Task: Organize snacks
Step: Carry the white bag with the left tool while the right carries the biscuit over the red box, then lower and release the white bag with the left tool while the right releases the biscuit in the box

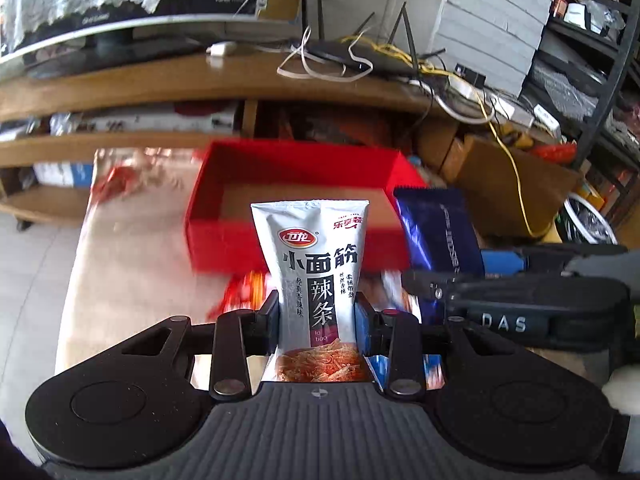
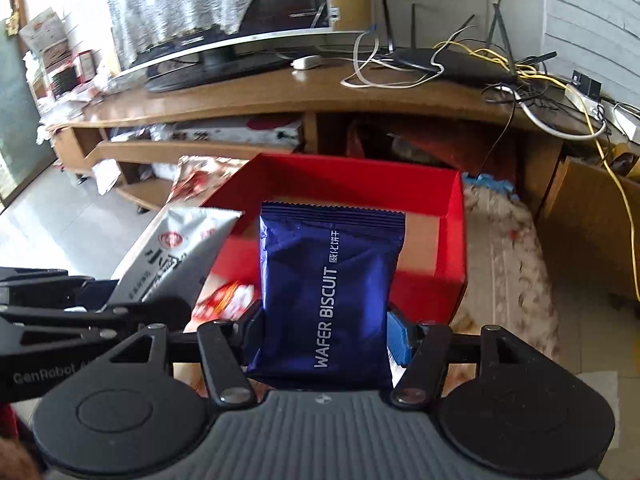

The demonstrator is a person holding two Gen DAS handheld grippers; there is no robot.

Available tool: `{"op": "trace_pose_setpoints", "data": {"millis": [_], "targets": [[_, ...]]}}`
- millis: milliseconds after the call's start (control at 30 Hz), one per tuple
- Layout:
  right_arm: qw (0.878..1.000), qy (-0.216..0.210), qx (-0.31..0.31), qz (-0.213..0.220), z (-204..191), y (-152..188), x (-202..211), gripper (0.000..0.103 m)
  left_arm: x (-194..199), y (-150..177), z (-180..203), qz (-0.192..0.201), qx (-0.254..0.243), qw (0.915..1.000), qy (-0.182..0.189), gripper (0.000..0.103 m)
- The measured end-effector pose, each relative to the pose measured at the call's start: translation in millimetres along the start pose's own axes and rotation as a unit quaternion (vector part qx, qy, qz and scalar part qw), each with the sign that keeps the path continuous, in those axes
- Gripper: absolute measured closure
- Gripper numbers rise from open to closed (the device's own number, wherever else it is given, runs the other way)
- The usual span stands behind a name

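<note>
My left gripper (image 1: 317, 314) is shut on a white snack packet (image 1: 314, 264) with black Chinese lettering, held upright in front of an open red box (image 1: 224, 236). My right gripper (image 2: 326, 326) is shut on a dark blue wafer biscuit packet (image 2: 326, 288), also upright before the red box (image 2: 452, 240). In the left wrist view the blue packet (image 1: 440, 232) and right gripper show at the right. In the right wrist view the white packet (image 2: 180, 252) and left gripper appear at the left. More red-and-white snack packs (image 2: 228, 300) lie below, blurred.
The box sits on a beige patterned cloth (image 2: 516, 272). Behind stands a wooden TV bench (image 2: 280, 96) with a monitor (image 2: 224, 12), a router (image 2: 452, 62) and tangled cables. A cardboard box (image 1: 516, 184) and a dark metal rack (image 1: 592, 60) stand at the right.
</note>
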State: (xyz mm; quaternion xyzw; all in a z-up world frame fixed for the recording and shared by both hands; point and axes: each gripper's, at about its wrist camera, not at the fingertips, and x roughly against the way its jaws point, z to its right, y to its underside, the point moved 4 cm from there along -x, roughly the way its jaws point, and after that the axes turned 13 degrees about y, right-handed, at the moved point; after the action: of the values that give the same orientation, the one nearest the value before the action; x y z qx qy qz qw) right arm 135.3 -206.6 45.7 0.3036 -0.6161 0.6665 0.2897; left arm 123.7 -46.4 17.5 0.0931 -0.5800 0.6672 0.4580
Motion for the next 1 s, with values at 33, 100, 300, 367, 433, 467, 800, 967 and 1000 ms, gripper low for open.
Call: {"op": "trace_pose_setpoints", "data": {"millis": [33,100,300,367,433,467,800,967,1000], "targets": [[1.000,0.003,-0.002,0.000,2,-5,-5,0.049,-6,-8,-2,0.002,-0.003,1.0000,0.000,0.060],[1.000,0.010,-0.005,-0.002,7,-18,-20,0.049,-18,-22,-7,0.007,-0.007,1.0000,-0.001,0.060],[1.000,0.023,-0.007,-0.013,9,-51,-67,0.049,-54,-57,-33,0.014,-0.001,0.9998,-0.012,0.060],[0.999,0.027,-0.003,-0.016,8,-57,-82,0.049,-65,-65,-41,0.013,0.002,0.9998,-0.017,0.060],[0.999,0.032,0.001,-0.022,8,-62,-98,0.049,-77,-71,-50,0.010,0.007,0.9997,-0.023,0.060],[0.999,0.035,0.002,-0.025,8,-63,-104,0.049,-82,-73,-54,0.008,0.009,0.9996,-0.026,0.060],[0.998,0.039,0.018,-0.049,7,-68,-153,0.049,-124,-82,-75,-0.010,0.015,0.9991,-0.038,0.060],[0.998,0.037,0.021,-0.056,4,-67,-168,0.049,-140,-73,-82,-0.032,0.018,0.9982,-0.048,0.060],[0.997,0.038,0.022,-0.056,4,-66,-170,0.049,-142,-71,-84,-0.035,0.019,0.9979,-0.050,0.060]]}}
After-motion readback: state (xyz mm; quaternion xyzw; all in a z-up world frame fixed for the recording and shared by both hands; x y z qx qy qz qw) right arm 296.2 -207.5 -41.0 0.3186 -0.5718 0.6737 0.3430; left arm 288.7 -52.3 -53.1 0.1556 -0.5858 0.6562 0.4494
